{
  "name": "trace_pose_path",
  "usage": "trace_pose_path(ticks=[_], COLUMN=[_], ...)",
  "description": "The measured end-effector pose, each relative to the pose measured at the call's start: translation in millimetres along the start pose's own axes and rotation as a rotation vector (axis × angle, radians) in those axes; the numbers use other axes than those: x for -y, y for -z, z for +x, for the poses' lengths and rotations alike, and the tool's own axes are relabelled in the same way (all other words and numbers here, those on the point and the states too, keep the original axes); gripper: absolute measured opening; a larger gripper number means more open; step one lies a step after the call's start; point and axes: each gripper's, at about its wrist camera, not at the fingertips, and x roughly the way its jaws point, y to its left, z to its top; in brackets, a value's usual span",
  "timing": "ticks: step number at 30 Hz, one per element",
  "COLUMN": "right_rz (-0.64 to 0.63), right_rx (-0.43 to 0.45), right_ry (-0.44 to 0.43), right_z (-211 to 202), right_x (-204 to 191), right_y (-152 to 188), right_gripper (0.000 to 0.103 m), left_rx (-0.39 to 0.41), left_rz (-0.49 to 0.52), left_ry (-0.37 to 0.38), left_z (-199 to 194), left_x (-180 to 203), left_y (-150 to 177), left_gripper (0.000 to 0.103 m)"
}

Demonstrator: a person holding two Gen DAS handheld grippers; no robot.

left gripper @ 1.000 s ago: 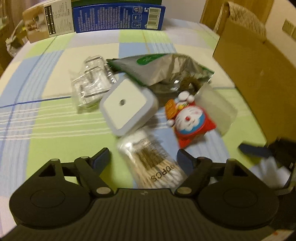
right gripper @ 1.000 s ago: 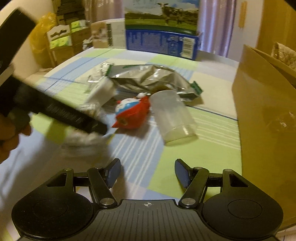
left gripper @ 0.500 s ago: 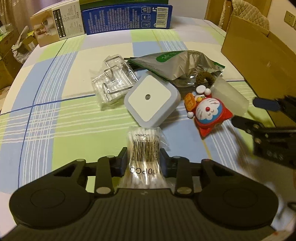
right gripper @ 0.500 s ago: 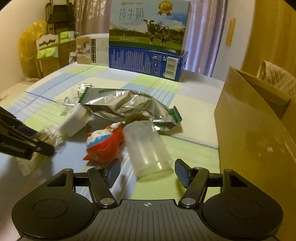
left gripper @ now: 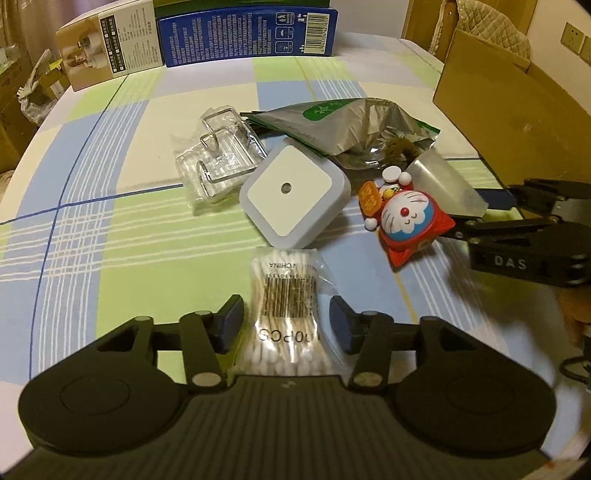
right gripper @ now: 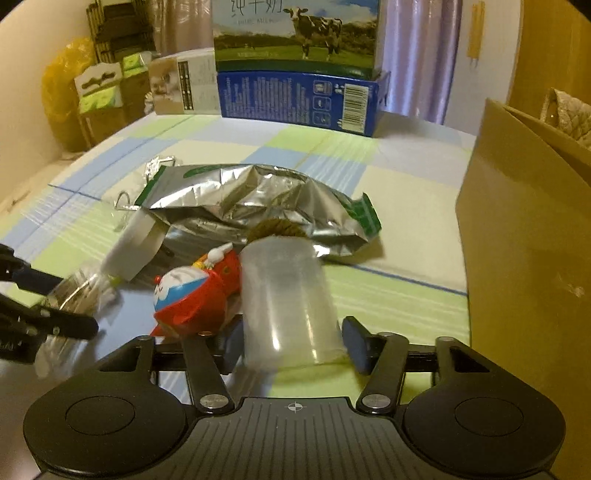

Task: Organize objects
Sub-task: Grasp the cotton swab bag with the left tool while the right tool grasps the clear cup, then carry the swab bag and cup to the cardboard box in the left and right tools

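Jaws of left gripper (left gripper: 286, 325) open astride swab packet (left gripper: 284, 291); right gripper (right gripper: 293, 345) open around cup (right gripper: 286, 302), cardboard box (right gripper: 524, 236) just right of the cup.

A checked cloth (left gripper: 110, 192) of green, blue and cream covered the surface. On it, mid-frame, lay a cotton swab pack (left gripper: 286, 295), a white square night light (left gripper: 293, 192), a foil bag (left gripper: 347, 125), a red toy (left gripper: 404, 221), a toppled plastic cup (right gripper: 288, 299); boxes (left gripper: 247, 33) stood along the top.
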Motion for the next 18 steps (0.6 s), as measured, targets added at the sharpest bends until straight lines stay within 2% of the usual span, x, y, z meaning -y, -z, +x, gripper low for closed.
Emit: trace_pose_path(ticks=[5,7,13,17,18], right_rz=[0.028,0.034,0.058,0.094,0.120], right_rx=[-0.048,-0.063,-0.062,-0.045,-0.040], right_ry=[0.008,0.024,0.007,-0.041,-0.051], right_z=[-21.7,-34.6,-70.4,-77.4,-77.0], right_x=[-11.6,-17.6,-33.3,-33.2,-30.6], right_y=[11.8,21.6,61.6,68.8,67.4], right_gripper=[0.051,0.051,0.052,0.064,0.065], left_rx=[0.002,0.000,0.006,0.019,0.021], left_rz=[0.019,0.027,0.049,0.019,0.014], left_ry=[-0.012,-0.007,0.017,0.027,0.024], left_z=[-3.0,-6.7,-17.8,-19.4,-19.1], left_x=[0.2,1.1,8.1,3.1,2.1], left_y=[3.5,7.2,23.3,23.9,24.0], left_gripper=[0.029,0.027,0.029,0.033,0.033])
